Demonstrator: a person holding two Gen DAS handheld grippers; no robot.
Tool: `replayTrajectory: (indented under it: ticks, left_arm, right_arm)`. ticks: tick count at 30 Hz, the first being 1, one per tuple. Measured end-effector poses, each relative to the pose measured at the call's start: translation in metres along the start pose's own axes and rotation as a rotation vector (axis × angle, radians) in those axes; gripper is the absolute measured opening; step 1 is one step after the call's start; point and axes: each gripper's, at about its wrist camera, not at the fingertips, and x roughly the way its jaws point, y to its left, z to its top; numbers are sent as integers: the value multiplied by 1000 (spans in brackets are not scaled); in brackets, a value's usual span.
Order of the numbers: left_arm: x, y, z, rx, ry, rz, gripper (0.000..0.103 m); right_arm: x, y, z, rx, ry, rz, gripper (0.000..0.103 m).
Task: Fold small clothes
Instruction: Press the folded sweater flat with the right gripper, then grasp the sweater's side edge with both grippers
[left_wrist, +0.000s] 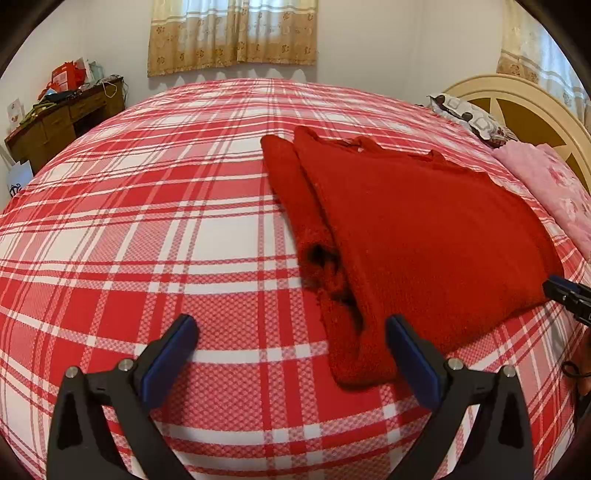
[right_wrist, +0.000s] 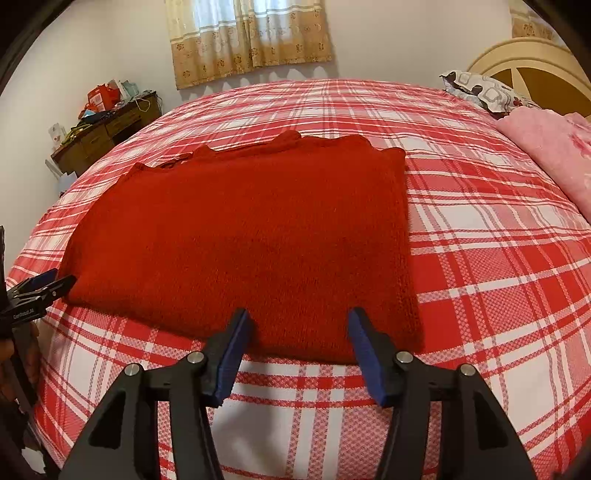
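L gripper (left_wrist: 291, 328) & R gripper (right_wrist: 297, 321) spread, facing sweater (right_wrist: 258, 236).

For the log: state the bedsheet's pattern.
Red and white plaid bedsheet; clearest in the right wrist view.

I'm looking at my left gripper (left_wrist: 291, 328) now: matte black, angular arms with triangular cut-outs, round silver screw heads at the joints, flat blue pads (left_wrist: 168, 356) lining the fingers. My right gripper (right_wrist: 297, 328) is built the same, black with silver screws and blue pads (right_wrist: 232, 360). At the right view's left edge, small white lettering on the other gripper's body, too tiny to read.
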Motion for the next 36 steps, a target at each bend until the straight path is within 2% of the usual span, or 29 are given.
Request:
replayTrajectory:
  ticks: [3, 6, 10, 14, 18, 24, 27, 36]
  left_arm:
    - [-2, 0, -2, 3, -1, -2, 103]
    - [-6, 2, -5, 3, -2, -9, 103]
    - [-18, 10, -8, -21, -27, -29, 103]
    - [-20, 19, -7, -10, -24, -7, 103]
    - [-15, 22, -4, 0, 9, -5, 103]
    - [-28, 21, 5, 23, -25, 3, 103]
    - [-30, 31, 17, -5, -52, -12, 103]
    - [-7, 56, 43, -103, -42, -86, 103]
  right_arm:
    - [-3, 4, -3, -7, 0, -11, 63]
    - [-12, 13, -7, -19, -14, -46, 63]
    - [-23, 37, -14, -76, -21, -6, 63]
    - [-19, 66, -17, -174, -16, 15, 63]
    - [-13, 79, -19, -187, 0, 44, 63]
    - [-17, 91, -23, -218, -4, 40, 63]
    - [-20, 98, -21, -230, -19, 46, 63]
    - [-13, 145, -17, -360, -41, 78, 63]
